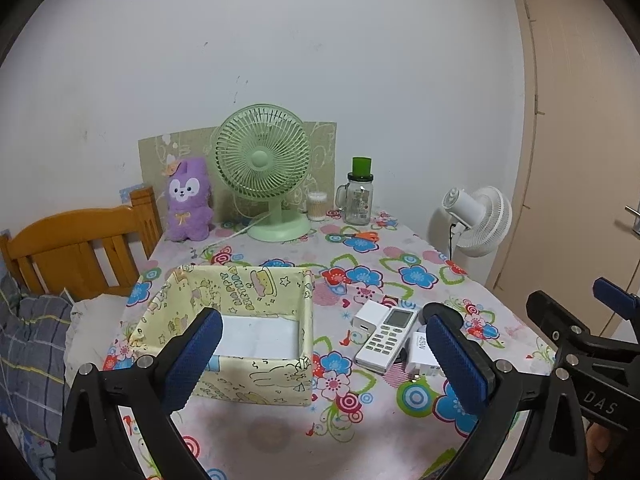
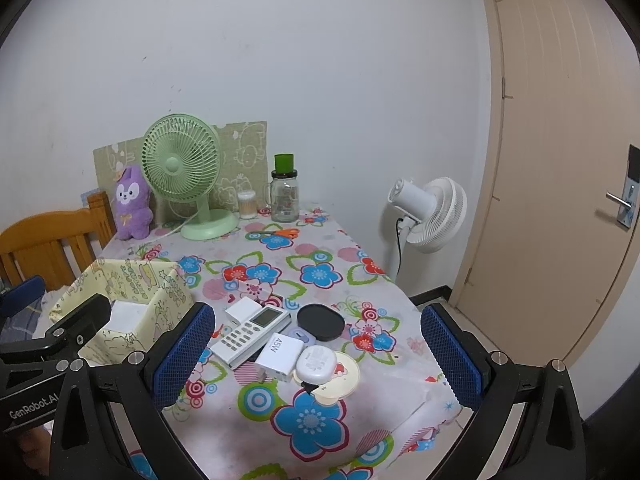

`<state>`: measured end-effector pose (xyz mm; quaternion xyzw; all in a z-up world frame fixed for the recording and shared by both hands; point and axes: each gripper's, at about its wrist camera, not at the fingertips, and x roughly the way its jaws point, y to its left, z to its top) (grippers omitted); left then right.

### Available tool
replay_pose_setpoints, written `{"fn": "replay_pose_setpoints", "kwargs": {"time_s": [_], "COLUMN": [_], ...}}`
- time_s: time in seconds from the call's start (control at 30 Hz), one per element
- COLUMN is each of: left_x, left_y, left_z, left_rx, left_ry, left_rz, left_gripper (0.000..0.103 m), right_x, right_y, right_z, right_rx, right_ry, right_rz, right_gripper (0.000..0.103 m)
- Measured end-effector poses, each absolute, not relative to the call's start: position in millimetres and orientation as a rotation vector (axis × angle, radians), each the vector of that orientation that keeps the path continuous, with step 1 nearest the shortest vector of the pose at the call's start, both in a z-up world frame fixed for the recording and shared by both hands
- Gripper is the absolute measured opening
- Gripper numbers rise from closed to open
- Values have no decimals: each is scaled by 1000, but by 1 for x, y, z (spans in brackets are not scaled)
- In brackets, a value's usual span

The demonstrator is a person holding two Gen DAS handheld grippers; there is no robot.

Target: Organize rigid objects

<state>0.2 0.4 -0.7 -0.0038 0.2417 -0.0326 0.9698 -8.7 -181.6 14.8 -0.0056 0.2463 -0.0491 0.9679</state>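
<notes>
Both the left gripper [image 1: 324, 354] and right gripper [image 2: 318, 344] hovered with jaws apart, empty; the remote [image 2: 251, 335] lay right of the box [image 1: 256, 288].

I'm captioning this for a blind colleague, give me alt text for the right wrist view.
The open right gripper hovers over a floral-clothed table, above a white remote, a 45W charger and a black disc. A yellow fabric box sits to the left; a green fan stands at the back.
</notes>
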Motion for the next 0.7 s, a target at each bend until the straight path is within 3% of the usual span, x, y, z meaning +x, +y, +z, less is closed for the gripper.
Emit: {"fn": "replay_pose_setpoints", "kwargs": {"time_s": [0.7], "left_x": [-1], "left_y": [2], "left_z": [-1], "left_rx": [26], "left_ry": [478], "left_rz": [-28], "left_gripper": [103], "right_x": [-10], "right_y": [-175], "right_z": [16], "right_rx": [-22], "right_ry": [479], "right_rz": [-77], "right_gripper": [103]}}
